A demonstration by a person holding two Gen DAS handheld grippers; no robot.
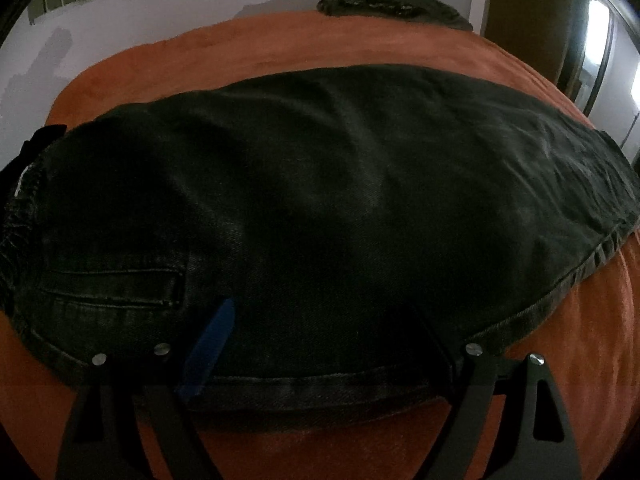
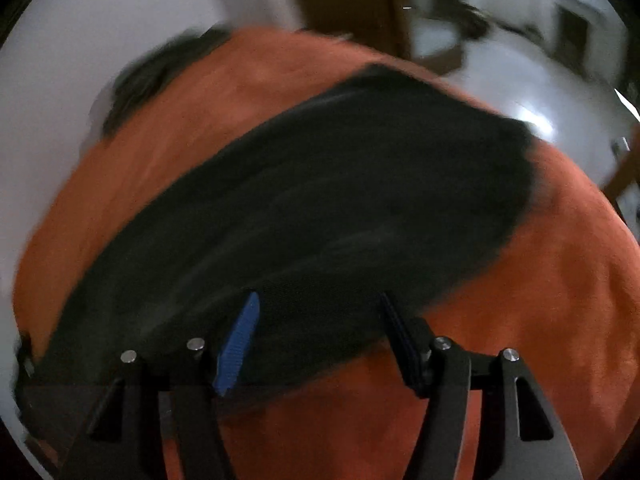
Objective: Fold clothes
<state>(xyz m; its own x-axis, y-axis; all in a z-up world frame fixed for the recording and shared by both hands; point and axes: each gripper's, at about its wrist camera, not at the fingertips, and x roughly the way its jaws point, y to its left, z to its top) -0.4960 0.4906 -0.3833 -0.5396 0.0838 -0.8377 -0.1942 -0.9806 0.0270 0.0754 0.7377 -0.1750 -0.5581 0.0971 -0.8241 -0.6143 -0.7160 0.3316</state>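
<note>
Dark denim jeans [image 1: 320, 200] lie flat and lengthwise across an orange blanket [image 1: 580, 312], apparently a bed; waistband and a welt pocket [image 1: 116, 286] sit toward the left in the left wrist view, with the hem end to the right. Left gripper [image 1: 324, 320]: fingers spread wide, empty, tips over the near edge of the jeans; the blue pad [image 1: 212, 344] shows on the left finger. Right gripper [image 2: 320, 320]: fingers also apart, holding nothing, poised over the near edge of the leg portion; this view is motion-blurred. A second dark garment [image 1: 384, 2] lies crumpled at the blanket's far edge, well apart from the jeans.
</note>
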